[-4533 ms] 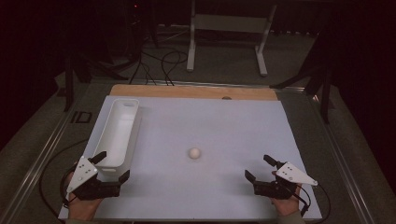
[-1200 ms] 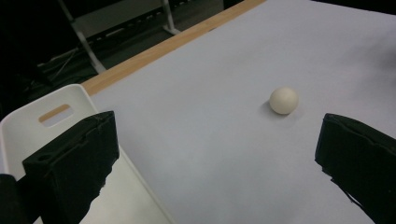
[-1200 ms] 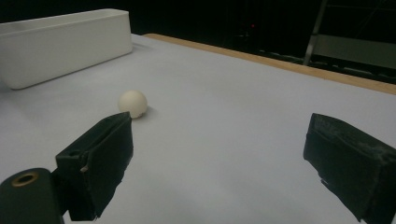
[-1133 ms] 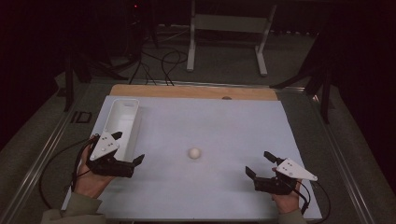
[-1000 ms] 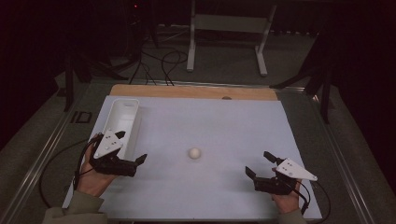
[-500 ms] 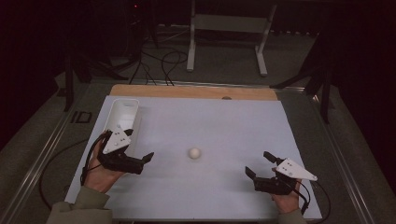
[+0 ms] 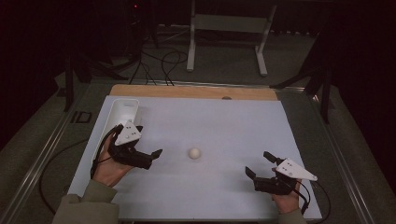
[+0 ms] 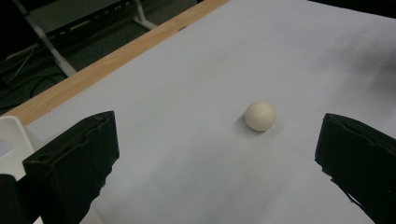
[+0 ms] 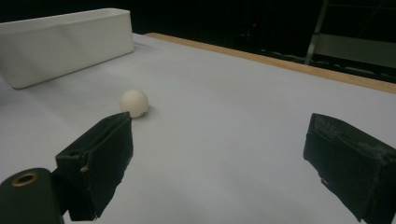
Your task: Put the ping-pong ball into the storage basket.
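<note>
Dim room, evenly lit white sheet (image 7: 224,135), soft shadows, slight blur.

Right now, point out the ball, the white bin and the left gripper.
ball (image 7: 194,153), high view, its top centre.
white bin (image 9: 70,44), right gripper view, its long side wall.
left gripper (image 7: 156,154), high view, between its fingertips.

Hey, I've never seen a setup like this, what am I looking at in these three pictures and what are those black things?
A person sits at a table and holds a hand tool in each hand: two-jawed black tongs. The high view looks down from above. It shows the left tongs and the right tongs, both open and holding nothing. The other two pictures come from small cameras riding on each tool, so the black blocks at the bottom are that tool's own jaws. On the white sheet lies a small cream ball, and a long white tray sits at the left edge.
</note>
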A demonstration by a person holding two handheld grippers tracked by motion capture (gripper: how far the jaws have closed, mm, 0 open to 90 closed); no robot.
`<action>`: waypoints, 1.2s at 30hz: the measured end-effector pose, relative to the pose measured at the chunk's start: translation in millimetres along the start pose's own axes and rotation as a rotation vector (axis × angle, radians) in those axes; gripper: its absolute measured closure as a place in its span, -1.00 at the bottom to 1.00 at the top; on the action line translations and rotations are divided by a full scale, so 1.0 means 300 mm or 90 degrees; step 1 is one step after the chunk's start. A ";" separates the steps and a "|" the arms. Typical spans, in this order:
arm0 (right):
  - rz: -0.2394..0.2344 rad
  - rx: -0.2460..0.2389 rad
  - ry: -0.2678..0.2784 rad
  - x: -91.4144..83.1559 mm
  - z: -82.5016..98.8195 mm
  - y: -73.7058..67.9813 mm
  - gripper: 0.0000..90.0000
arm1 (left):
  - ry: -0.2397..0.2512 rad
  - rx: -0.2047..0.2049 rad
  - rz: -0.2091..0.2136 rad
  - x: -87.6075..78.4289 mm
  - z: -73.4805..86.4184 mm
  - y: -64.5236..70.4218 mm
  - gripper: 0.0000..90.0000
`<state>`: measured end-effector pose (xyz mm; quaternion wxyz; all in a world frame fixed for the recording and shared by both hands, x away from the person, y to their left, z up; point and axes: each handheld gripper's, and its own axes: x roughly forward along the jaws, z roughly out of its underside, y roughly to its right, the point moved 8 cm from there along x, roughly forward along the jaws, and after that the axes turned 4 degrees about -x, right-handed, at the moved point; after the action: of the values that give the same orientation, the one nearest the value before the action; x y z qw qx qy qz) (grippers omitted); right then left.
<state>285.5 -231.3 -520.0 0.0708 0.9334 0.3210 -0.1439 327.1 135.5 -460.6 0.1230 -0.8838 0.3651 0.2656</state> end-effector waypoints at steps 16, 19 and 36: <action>-0.001 -0.002 -0.001 0.000 0.001 0.001 -0.82 | -0.005 0.005 0.013 0.037 -0.031 0.009 -1.00; -0.001 -0.002 -0.002 0.001 0.002 0.001 -0.82 | -0.004 0.007 0.016 0.047 -0.045 0.015 -1.00; -0.002 0.001 -0.001 0.001 0.002 0.000 -0.82 | -0.023 0.020 0.029 0.084 -0.073 0.030 -1.00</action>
<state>285.6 -231.4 -520.6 0.0703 0.9327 0.3225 -0.1452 344.0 105.7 -456.8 0.1376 -0.8683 0.3870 0.2782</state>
